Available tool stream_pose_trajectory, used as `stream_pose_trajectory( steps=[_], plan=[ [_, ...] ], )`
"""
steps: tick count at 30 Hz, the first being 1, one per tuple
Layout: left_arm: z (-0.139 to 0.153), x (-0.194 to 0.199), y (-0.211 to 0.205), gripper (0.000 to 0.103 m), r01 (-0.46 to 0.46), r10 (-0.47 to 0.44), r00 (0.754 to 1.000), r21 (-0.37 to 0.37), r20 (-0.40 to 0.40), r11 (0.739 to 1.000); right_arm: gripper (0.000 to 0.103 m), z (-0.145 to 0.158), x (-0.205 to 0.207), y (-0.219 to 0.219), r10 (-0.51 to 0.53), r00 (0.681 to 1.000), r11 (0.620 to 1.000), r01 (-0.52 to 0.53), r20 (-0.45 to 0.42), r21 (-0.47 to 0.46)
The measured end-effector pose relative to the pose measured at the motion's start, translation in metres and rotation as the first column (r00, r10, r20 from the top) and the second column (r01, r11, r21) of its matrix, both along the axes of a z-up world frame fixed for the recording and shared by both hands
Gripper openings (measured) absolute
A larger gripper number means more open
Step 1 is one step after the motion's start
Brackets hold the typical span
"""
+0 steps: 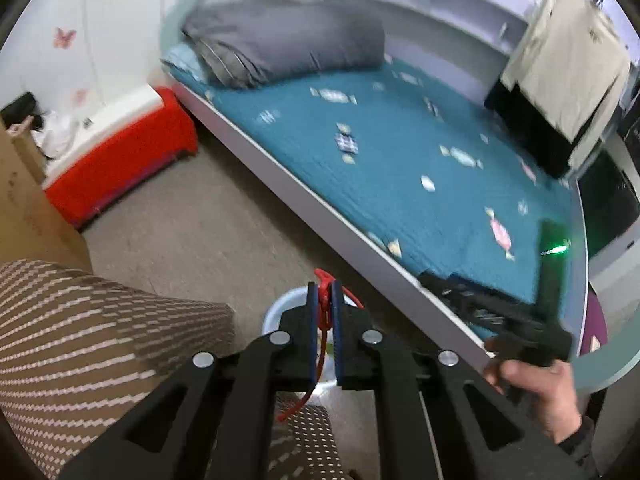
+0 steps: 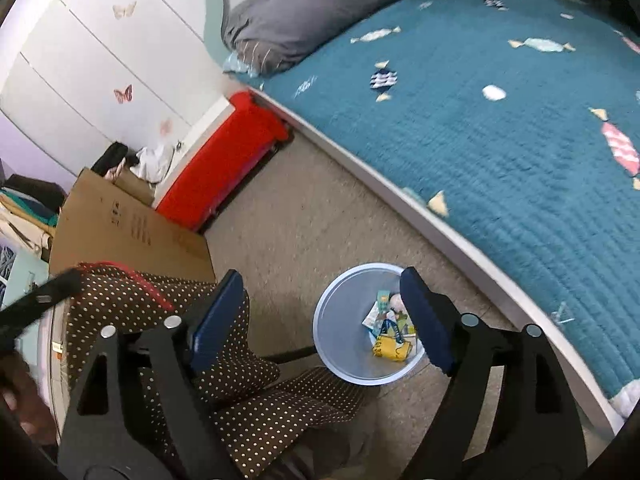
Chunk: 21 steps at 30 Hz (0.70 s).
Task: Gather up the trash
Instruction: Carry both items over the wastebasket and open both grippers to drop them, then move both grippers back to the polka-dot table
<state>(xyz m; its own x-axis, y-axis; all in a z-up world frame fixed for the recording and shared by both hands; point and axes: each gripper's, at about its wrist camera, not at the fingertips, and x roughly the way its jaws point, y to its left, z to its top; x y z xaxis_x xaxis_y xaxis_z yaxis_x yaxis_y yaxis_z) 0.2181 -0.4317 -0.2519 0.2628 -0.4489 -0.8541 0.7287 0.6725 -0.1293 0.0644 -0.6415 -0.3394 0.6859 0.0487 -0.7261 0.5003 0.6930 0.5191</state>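
Observation:
In the left wrist view my left gripper [image 1: 325, 286] is shut on a thin red cord-like scrap [image 1: 324, 310]. Its loose end trails down toward the camera. Right below the blue pads sits a pale blue bin [image 1: 275, 310] on the floor, mostly hidden by the fingers. The right wrist view shows the same bin [image 2: 340, 332] from above, holding a yellow wrapper [image 2: 390, 347] and other packets. My right gripper [image 2: 322, 276] hangs open over the bin's near side, nothing between its fingers. The red scrap [image 2: 134, 278] also shows at the left, blurred.
A bed with a teal quilt [image 2: 500, 128] runs along the right of the bin, its white frame edge close by. A person's legs in dotted brown trousers [image 2: 248, 392] lie left of the bin. A cardboard box [image 2: 124, 232] and a red box [image 2: 224, 160] stand beyond.

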Motion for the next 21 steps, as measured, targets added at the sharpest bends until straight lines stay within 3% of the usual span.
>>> stream_pose_trajectory(
  steps=[5, 6, 8, 9, 11, 14, 21],
  plan=[
    [-0.027, 0.009, -0.033, 0.009, 0.047, -0.044, 0.998, 0.066, -0.053, 0.997, 0.083, 0.015, -0.014, -0.004, -0.014, 0.999, 1.0, 0.014, 0.034, 0.003],
    [-0.033, 0.011, -0.039, 0.015, 0.067, -0.061, 0.996, 0.086, -0.071, 0.994, 0.084, 0.018, -0.015, -0.003, -0.014, 0.999, 1.0, 0.014, 0.04, 0.004],
    [-0.041, 0.016, -0.047, 0.061, 0.086, -0.073, 0.992, 0.126, -0.1, 0.988, 0.087, 0.025, -0.016, 0.0, -0.017, 0.999, 1.0, 0.017, 0.049, -0.006],
    [-0.043, 0.017, -0.046, 0.091, 0.07, -0.057, 0.994, 0.145, -0.09, 0.987, 0.089, 0.028, -0.016, 0.001, -0.022, 0.999, 1.0, 0.023, 0.048, -0.015],
    [-0.036, 0.018, -0.037, 0.092, 0.026, -0.021, 0.999, 0.146, -0.034, 0.989, 0.097, 0.031, -0.017, 0.005, -0.033, 0.998, 0.999, 0.034, 0.046, -0.025],
    [-0.018, 0.018, -0.019, 0.093, -0.018, 0.02, 1.0, 0.115, -0.018, 0.993, 0.097, 0.036, -0.015, 0.012, -0.042, 0.999, 0.998, 0.044, 0.024, -0.055],
    [0.029, 0.002, 0.029, 0.094, -0.123, 0.116, 0.987, 0.058, 0.111, 0.991, 0.097, 0.063, -0.009, 0.045, -0.008, 1.0, 0.992, 0.011, 0.027, -0.129]
  ],
)
